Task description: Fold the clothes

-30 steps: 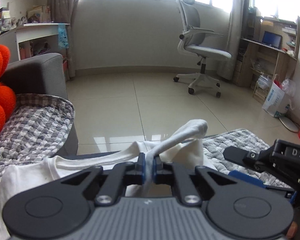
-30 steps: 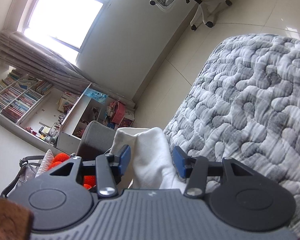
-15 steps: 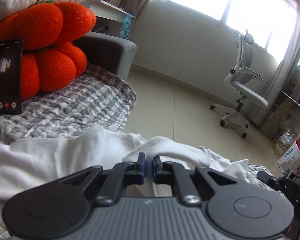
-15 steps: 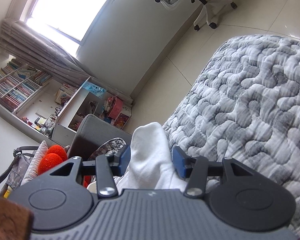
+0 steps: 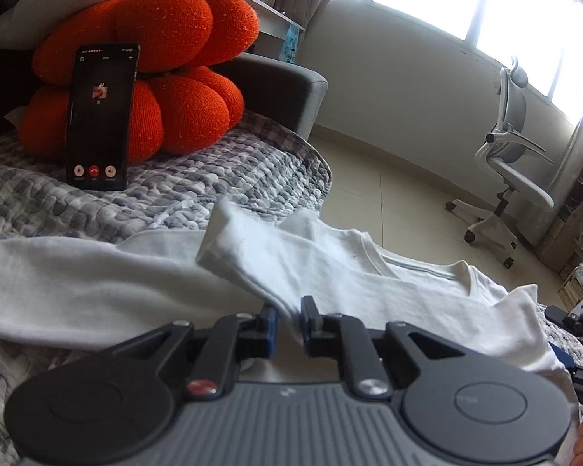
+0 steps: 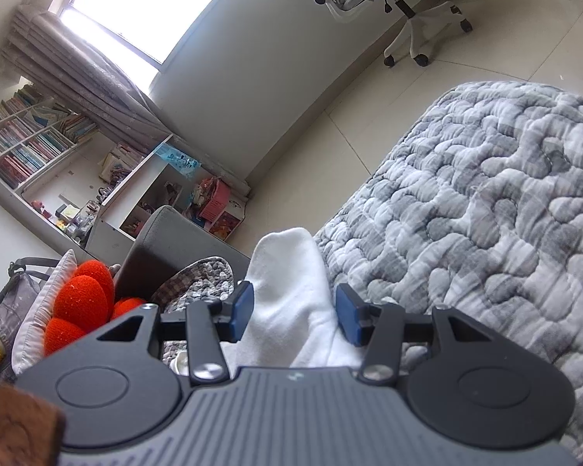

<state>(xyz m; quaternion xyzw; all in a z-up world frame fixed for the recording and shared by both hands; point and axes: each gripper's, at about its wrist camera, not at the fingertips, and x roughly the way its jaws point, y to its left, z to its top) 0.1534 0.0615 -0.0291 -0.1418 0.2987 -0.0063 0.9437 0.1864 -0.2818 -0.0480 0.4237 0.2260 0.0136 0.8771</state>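
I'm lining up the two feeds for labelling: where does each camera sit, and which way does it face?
Left wrist: on the left gripper, looking across the white shirt toward the phone; its fingers show, jaws just opening, and a bit of hand at the lower right corner.
Right wrist: on the right gripper, rolled, facing the quilt; white cloth between its fingers.
Shared: shirt, orange cushion, office chair.

Shirt [image 5: 369,283] spread on quilt [image 5: 175,202], one sleeve [image 5: 260,264] folded over its body. Phone [image 5: 99,116] propped against cushion [image 5: 163,70] behind shirt, left. Office chair [image 5: 513,163] on floor beyond, right.
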